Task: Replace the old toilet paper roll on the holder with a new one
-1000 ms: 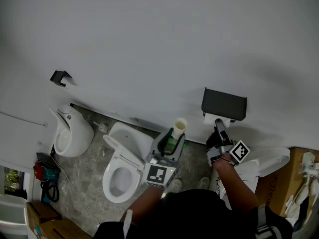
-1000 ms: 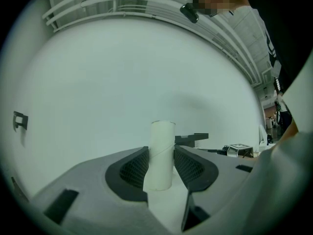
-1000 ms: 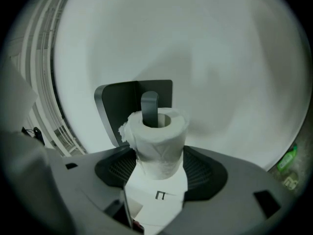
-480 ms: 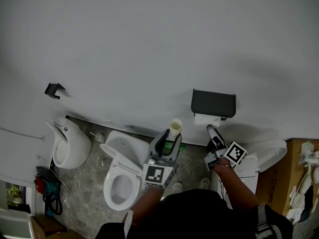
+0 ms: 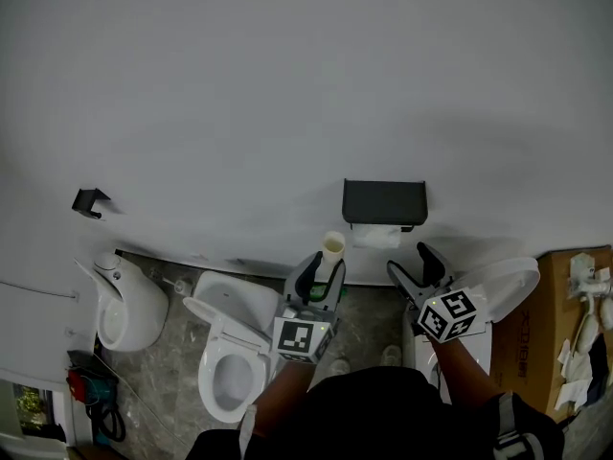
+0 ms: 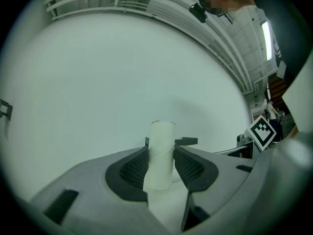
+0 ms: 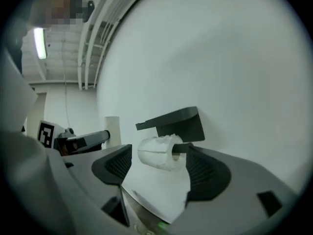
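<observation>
Jaws of left gripper (image 5: 327, 266) pinch upright pale cardboard tube (image 6: 160, 153) around its middle, top end sticking up past the pads. Right gripper (image 5: 408, 258) jaws spread wide, gripping nothing. Just beyond them, fresh white toilet paper roll (image 7: 157, 153) sits on black box-shaped wall holder (image 7: 172, 121), under its hood, against plain white wall (image 5: 287, 113)
</observation>
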`<act>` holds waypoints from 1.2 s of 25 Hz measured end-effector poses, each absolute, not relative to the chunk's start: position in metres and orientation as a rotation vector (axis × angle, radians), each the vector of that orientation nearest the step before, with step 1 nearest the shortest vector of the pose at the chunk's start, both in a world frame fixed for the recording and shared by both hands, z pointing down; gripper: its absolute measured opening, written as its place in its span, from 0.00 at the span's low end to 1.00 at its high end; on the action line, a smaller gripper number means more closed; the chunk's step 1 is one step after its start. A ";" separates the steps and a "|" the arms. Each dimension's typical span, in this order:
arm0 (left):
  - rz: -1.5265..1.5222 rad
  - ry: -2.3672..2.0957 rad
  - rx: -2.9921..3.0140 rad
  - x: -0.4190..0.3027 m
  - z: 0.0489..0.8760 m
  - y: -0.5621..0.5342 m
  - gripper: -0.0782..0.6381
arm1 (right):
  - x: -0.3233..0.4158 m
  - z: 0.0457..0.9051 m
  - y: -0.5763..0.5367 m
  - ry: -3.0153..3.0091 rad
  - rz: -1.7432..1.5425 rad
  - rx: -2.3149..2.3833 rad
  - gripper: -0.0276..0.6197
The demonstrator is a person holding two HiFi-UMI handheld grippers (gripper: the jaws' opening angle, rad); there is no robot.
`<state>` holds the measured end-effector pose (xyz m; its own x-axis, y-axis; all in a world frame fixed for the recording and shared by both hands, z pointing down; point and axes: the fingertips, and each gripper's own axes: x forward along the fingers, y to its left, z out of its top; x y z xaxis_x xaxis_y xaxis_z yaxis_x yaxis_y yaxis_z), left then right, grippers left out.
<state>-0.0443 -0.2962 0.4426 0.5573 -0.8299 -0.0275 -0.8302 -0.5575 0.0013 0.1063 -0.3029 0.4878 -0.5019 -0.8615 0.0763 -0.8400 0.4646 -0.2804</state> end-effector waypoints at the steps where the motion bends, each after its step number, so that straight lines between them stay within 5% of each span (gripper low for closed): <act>1: 0.043 1.465 -2.761 -0.043 0.441 -0.296 0.33 | 0.107 0.483 -0.301 2.657 -0.361 -1.560 0.55; 10: 0.056 1.420 -2.770 -0.031 0.437 -0.293 0.33 | 0.106 0.449 -0.284 2.836 0.190 -1.710 0.48; 14: 0.054 1.417 -2.770 -0.032 0.437 -0.290 0.33 | 0.104 0.432 -0.278 2.843 0.401 -1.743 0.32; 22: 0.056 1.421 -2.770 -0.035 0.436 -0.289 0.33 | 0.111 0.404 -0.271 2.710 0.545 -1.781 0.07; 30: 0.074 1.421 -2.771 -0.035 0.432 -0.288 0.33 | 0.115 0.396 -0.271 2.662 0.524 -1.798 0.05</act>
<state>-0.0349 -0.2877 0.4316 0.5828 -0.8108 -0.0544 -0.8121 -0.5835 -0.0018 0.1146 -0.2705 0.3959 -0.3851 -0.9189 -0.0851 -0.8827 0.3399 0.3246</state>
